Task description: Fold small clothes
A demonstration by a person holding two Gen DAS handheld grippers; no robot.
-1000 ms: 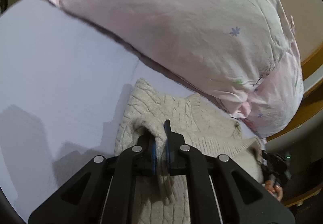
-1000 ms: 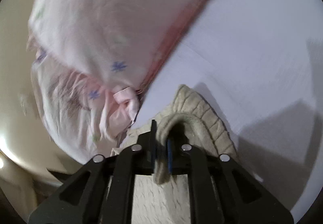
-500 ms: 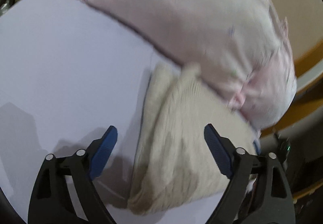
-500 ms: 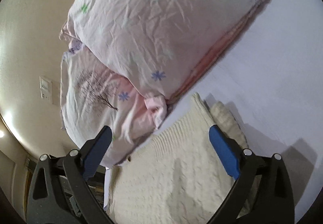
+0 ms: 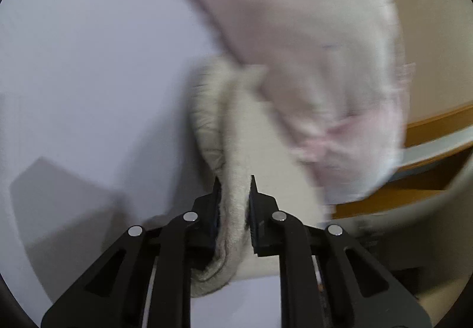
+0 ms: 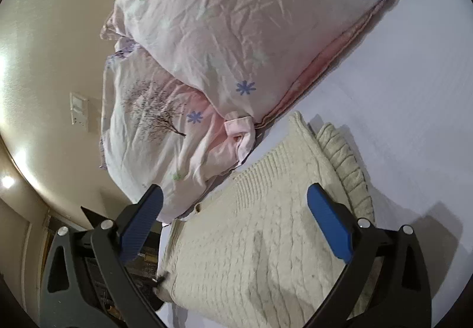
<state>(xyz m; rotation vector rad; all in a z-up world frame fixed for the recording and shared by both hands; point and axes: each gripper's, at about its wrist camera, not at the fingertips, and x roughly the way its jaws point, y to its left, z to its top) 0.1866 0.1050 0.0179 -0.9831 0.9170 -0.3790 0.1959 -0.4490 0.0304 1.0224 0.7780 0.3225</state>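
The left gripper [image 5: 233, 189] was clamped on a thick fold of the cream knitted sweater [image 5: 227, 150] at the lower centre of its frame, the cloth bulging out between the two dark pads and hanging below them; from that pinch the knit ran up the middle of the picture, its long axis roughly in line with the fingers, to where it met the pale floral pillow [image 5: 310, 47] at upper right; the view was blurred, so finer detail of the edge held could not be told.

The right gripper [image 6: 236, 224] stood wide apart and empty, its blue pads [image 6: 329, 227] spread either side of the sweater [image 6: 251, 239], which lay folded on the white sheet [image 6: 414, 91] in the lower centre of that frame; a ribbed edge showed along its right side, and its length ran from lower left toward the pillow [image 6: 236, 17] stacked with a second one at upper left, the far end lying just beside them.

Judged from this, the left hand was the one in command of the garment and the right poised just above its top face; the next fold would likely turn on carrying the held edge across the sweater's length.
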